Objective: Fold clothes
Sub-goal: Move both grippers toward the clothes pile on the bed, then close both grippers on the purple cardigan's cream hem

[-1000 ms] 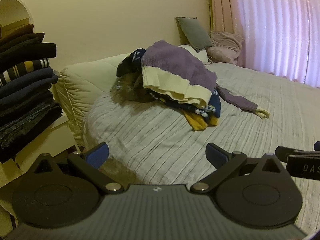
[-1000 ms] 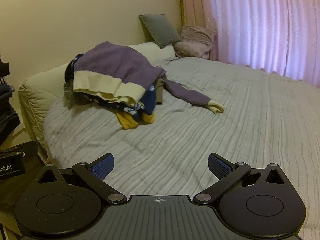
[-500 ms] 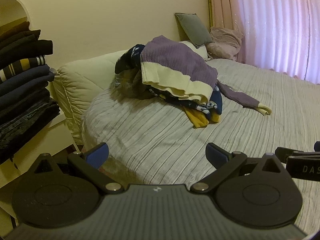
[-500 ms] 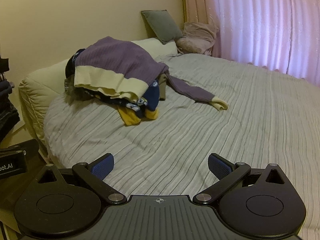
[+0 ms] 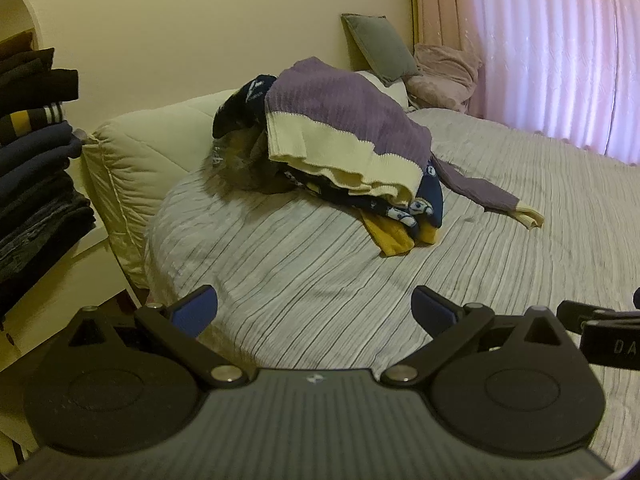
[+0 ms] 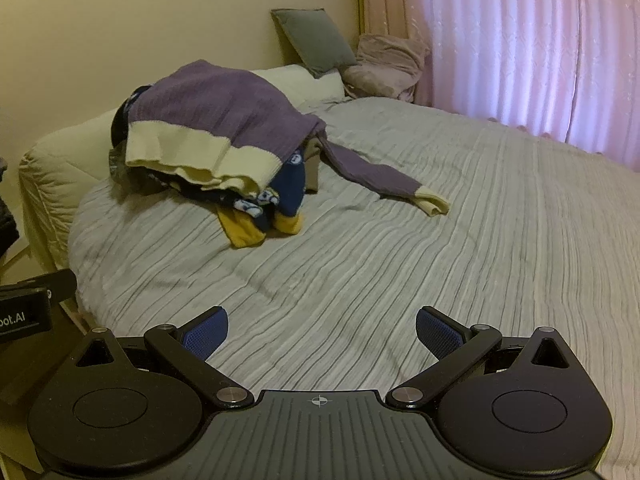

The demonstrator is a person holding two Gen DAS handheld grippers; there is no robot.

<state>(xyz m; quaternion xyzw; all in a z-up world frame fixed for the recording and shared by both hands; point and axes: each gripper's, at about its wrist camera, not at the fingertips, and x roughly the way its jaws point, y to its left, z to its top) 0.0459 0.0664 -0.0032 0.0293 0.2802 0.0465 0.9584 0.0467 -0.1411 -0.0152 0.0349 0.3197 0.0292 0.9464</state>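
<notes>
A heap of unfolded clothes lies on the grey striped bed [image 5: 320, 280] [image 6: 480, 240]. On top is a purple sweater with a cream hem [image 5: 344, 120] [image 6: 216, 116], one sleeve [image 5: 488, 196] [image 6: 380, 176] stretched to the right. Under it show a navy patterned garment [image 5: 428, 196] [image 6: 288, 184] and a mustard one [image 5: 390, 236] [image 6: 242, 232]. My left gripper [image 5: 314, 308] is open over the near part of the bed, well short of the heap, holding nothing. My right gripper [image 6: 322, 328] is open too, beside it, with nothing between its fingers.
A stack of folded dark clothes [image 5: 36, 168] sits on a shelf at the left. A cream quilt [image 5: 152, 148] [image 6: 60, 160] lies along the wall side. A grey cushion [image 5: 380, 48] [image 6: 316, 40] and pink blanket [image 6: 384, 68] sit at the head, by pink curtains [image 6: 520, 48].
Both grippers have moved toward the bed; the heap appears nearer and larger in both views. Both have stayed open.
</notes>
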